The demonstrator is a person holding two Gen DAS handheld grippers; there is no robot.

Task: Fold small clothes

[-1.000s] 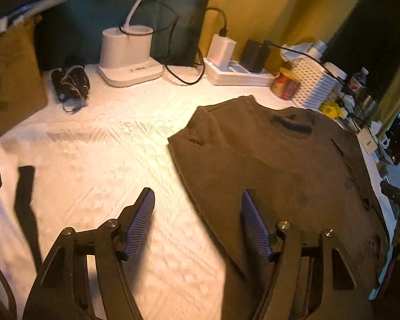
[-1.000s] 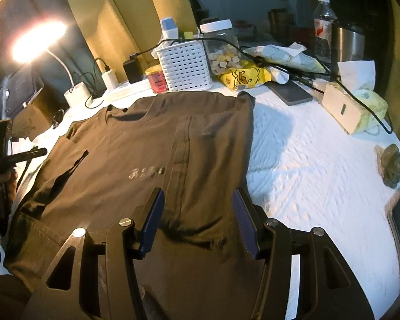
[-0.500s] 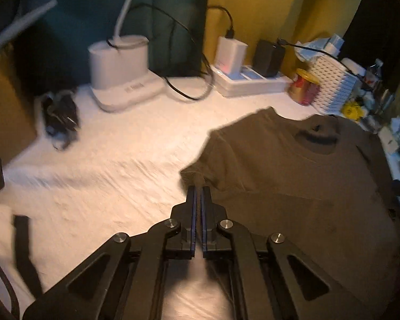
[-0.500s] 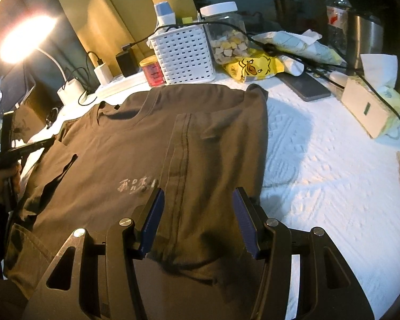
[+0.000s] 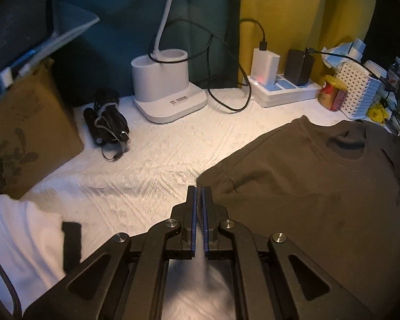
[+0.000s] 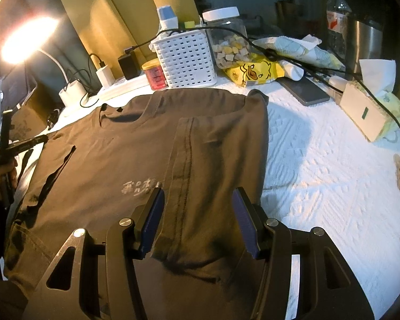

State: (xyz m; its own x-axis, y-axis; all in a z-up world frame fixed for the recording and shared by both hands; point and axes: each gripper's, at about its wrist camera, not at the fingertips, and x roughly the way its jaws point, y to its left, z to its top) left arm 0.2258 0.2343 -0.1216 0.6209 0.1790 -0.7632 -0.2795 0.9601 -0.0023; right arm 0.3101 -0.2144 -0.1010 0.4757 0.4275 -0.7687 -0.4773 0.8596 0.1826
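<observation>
White textured cloth [image 5: 152, 165] covers table; desk lamp base [image 5: 168, 90] at 12. Brown T-shirt [image 6: 152, 160] flat, sleeve folded in. Left gripper [image 5: 199, 190] closed at sleeve edge; pinch unclear. Right gripper [image 6: 198, 197] gaping over shirt, holding nothing.

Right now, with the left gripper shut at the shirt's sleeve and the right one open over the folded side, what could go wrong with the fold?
1. The left gripper is shut at the very corner of the sleeve; whether it holds cloth is unclear, so it may slip off.
2. The right gripper stands open above the dark T-shirt, so the folded side panel could shift when the sleeve is pulled.
3. The charger cable lies near the sleeve's path.
</observation>
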